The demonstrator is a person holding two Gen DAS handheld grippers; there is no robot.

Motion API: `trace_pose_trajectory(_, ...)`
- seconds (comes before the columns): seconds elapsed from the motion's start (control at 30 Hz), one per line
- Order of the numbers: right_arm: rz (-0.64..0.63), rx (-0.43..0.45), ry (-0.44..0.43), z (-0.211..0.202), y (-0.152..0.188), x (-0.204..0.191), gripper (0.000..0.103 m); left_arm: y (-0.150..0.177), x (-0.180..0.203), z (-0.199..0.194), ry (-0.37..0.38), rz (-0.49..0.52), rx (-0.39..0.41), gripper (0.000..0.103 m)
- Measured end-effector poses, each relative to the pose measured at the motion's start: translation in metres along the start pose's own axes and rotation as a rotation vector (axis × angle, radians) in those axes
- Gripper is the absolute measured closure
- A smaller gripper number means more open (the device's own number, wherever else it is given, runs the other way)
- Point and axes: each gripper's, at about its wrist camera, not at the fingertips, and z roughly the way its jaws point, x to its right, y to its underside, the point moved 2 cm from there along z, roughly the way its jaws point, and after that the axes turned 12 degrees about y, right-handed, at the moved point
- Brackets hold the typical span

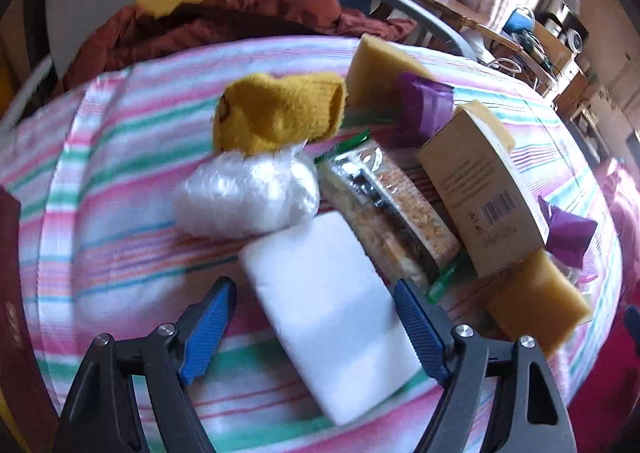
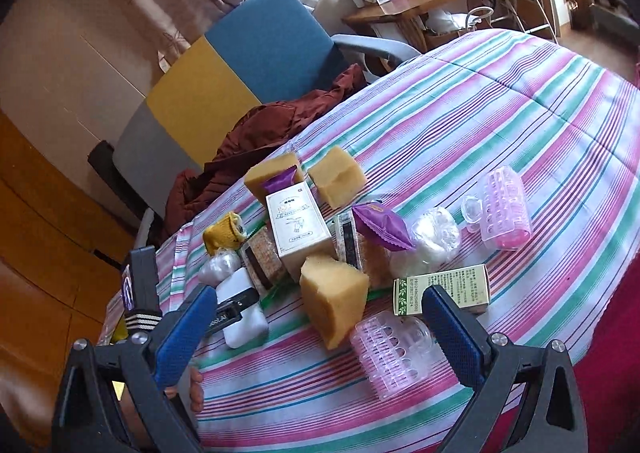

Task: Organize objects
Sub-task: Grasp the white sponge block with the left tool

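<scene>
Objects for sorting lie heaped on the striped cloth [image 2: 500,121] that covers the counter. Through my left wrist camera, my left gripper [image 1: 316,293] has its blue fingers [image 1: 208,329] spread wide on either side of a white foam block [image 1: 332,313], which lies flat on the cloth; I cannot tell whether either pad touches it. Just beyond the block sit a clear plastic bundle [image 1: 248,193] and a yellow knitted sock [image 1: 280,113], the sock resting against the top of the bundle. To their right a snack packet [image 1: 396,217] lies lengthwise, with a brown carton [image 1: 480,193] leaning over its far side. A yellow sponge [image 1: 536,305] lies under the carton's near end, and a purple wrapper [image 1: 424,105] lies behind.

Through my right wrist camera, my right gripper [image 2: 316,325] hangs over the near side of the heap, fingers [image 2: 452,333] parted and holding nothing. Between them I see a pink hair roller [image 2: 388,357] on the cloth, and a green-and-white box [image 2: 444,289] just behind the right finger. A second pink roller [image 2: 506,209] lies well apart to the right. Beyond the counter stands a chair [image 2: 256,53] with a rust-red garment [image 2: 264,129] on it.
</scene>
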Motion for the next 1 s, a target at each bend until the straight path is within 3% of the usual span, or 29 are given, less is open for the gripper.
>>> trace_pose_trajectory(0.07, -0.003, -0.006, -0.004, 0.001, 0.0, 0.0, 0.0, 0.005, 0.001, -0.002, -0.002, 0.032, 0.002, 0.021)
trace_pose_trajectory(0.27, -0.012, -0.023, -0.003, 0.003, -0.001, 0.0, 0.0, 0.028, -0.012, -0.023, 0.052, 0.04, 0.007, 0.039)
trace_pose_trajectory(0.47, -0.071, -0.093, 0.053, 0.01, -0.002, -0.005, 0.0, 0.054, -0.017, -0.042, 0.066, 0.062, -0.011, 0.04)
trace_pose_trajectory(0.67, -0.319, -0.296, 0.19, 0.031, 0.008, -0.021, 0.0, 0.078, -0.025, -0.058, 0.11, 0.092, 0.008, 0.04)
trace_pose_trajectory(0.83, -0.501, -0.441, 0.305, 0.052, 0.019, -0.023, 0.0, 0.079, -0.028, -0.059, 0.116, 0.08, 0.014, 0.039)
trace_pose_trajectory(1.0, -0.593, -0.547, 0.369, 0.073, 0.025, -0.024, 0.003, 0.08, -0.028, -0.058, 0.116, 0.081, 0.019, 0.039)
